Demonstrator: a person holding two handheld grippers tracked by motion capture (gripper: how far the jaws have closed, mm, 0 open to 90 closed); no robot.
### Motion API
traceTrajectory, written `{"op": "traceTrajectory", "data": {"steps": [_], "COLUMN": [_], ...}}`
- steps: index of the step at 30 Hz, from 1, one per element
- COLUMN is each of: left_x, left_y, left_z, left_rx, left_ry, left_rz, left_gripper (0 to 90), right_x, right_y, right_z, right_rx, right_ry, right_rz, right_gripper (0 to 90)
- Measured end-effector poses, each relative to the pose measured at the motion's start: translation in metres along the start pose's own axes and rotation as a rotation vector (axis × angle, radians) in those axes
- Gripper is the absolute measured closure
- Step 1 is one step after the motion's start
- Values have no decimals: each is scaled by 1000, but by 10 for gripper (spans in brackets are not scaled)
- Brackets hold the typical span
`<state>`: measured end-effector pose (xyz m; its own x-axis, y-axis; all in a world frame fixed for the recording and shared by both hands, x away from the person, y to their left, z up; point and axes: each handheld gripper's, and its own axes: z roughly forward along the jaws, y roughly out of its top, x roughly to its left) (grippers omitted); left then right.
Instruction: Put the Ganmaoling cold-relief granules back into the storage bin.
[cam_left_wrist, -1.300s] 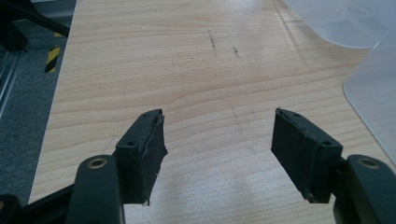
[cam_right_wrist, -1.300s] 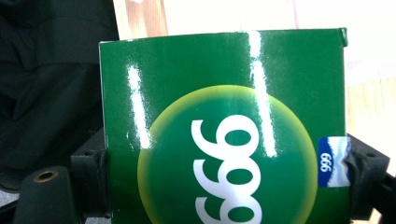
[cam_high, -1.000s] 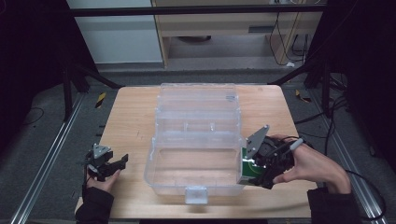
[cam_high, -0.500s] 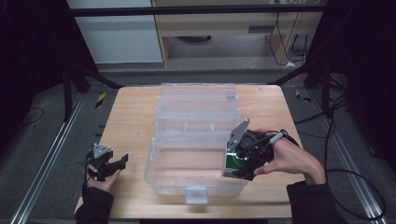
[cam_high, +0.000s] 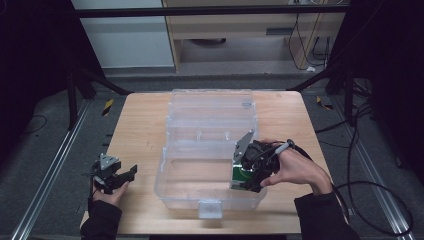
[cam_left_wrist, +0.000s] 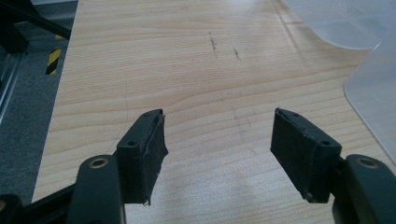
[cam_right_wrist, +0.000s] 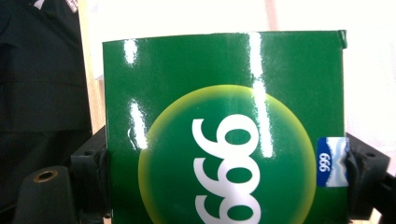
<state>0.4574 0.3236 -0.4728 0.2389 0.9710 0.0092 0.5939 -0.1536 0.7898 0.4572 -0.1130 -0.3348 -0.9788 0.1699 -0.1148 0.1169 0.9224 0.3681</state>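
green box (cam_right_wrist: 224, 140) bottom cut off below.

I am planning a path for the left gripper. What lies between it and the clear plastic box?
Only bare wooden table lies between the left gripper and the clear plastic box, as the high view shows.

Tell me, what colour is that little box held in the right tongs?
Glossy green box with a yellow-rimmed circle and white 999; clearest in the right gripper view.
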Motion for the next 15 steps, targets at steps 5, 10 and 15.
{"op": "traceTrajectory", "data": {"steps": [5,10,15], "left_x": [0,0,0], "left_y": [0,0,0], "left_z": [0,0,0], "left_rx": [1,0,-2], "left_ry": [-1,1,0], "left_rz": [2,1,0], "left_gripper": [344,345,345], "right_x": [1,2,2], "right_y": [0,-2,-1], "right_z": [9,17,21], "right_rx": [10,31,39], "right_ry": [11,11,11], "right_rz": [-3,-1,-6], "right_gripper": [154,154,154]}}
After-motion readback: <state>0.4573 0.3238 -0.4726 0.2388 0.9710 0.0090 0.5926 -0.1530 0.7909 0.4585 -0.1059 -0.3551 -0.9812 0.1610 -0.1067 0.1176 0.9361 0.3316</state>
